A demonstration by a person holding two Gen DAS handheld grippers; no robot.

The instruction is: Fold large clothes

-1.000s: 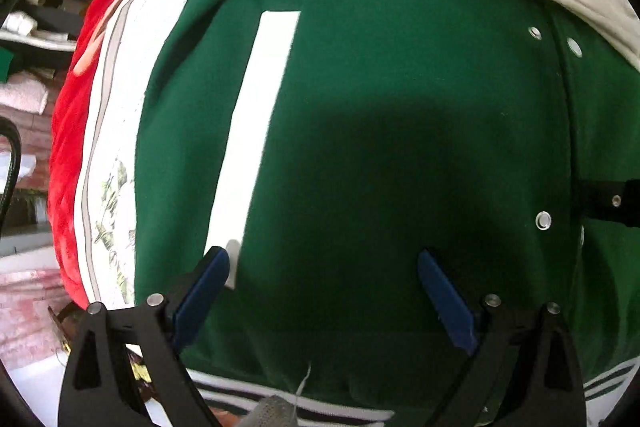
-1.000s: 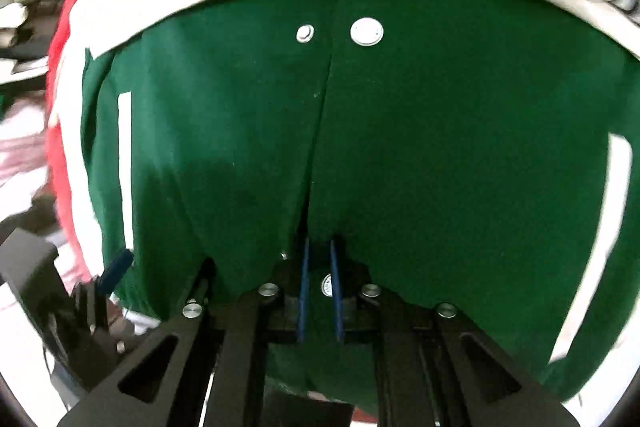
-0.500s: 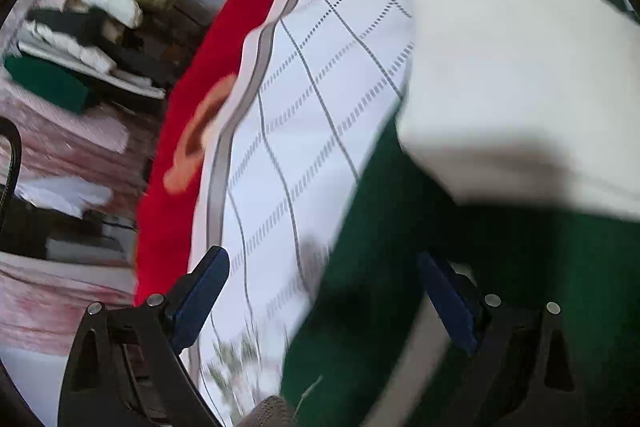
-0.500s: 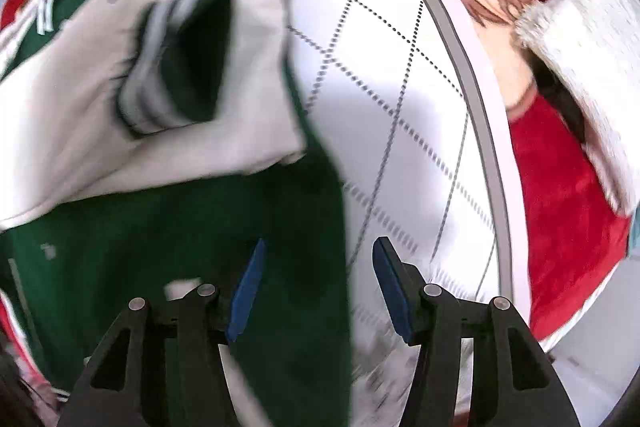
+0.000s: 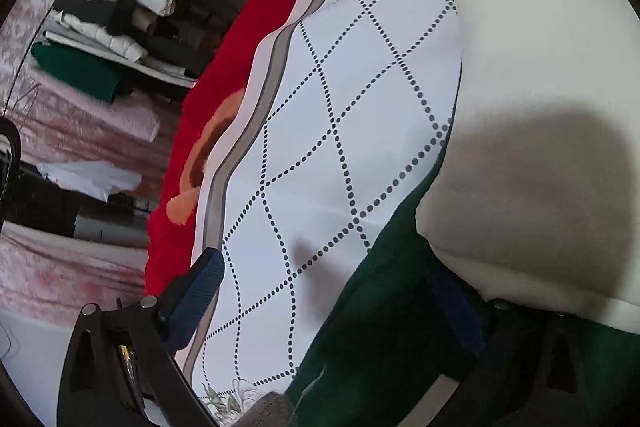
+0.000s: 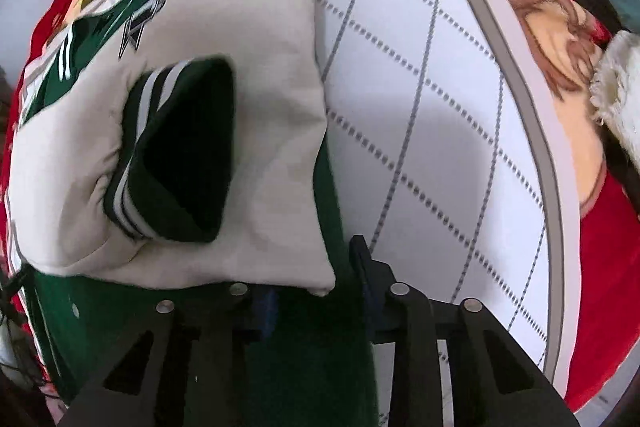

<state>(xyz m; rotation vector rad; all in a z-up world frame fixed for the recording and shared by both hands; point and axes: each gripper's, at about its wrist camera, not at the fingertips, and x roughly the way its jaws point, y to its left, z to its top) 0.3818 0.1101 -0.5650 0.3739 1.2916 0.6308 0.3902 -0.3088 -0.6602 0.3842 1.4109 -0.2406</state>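
Observation:
A green varsity jacket (image 5: 380, 315) with cream sleeves (image 5: 532, 131) lies on a white quilt. My left gripper (image 5: 320, 303) is open over the jacket's left edge, its right finger against the green cloth below the folded cream sleeve. In the right wrist view the jacket (image 6: 320, 355) shows a cream sleeve (image 6: 248, 107) folded across it, with a green striped cuff (image 6: 168, 155). My right gripper (image 6: 316, 291) is open and straddles the jacket's right edge, its left pad partly under the sleeve's corner.
The white quilt (image 5: 320, 131) with a dotted diamond pattern has a grey border and a red floral blanket (image 5: 240, 39) beyond it. A stack of folded clothes (image 5: 132, 11) sits at the far left. A white fluffy item (image 6: 620, 83) lies at the right edge.
Both grippers have moved from the jacket's front out to its left and right edges. The right gripper went from shut to open. The left stayed open.

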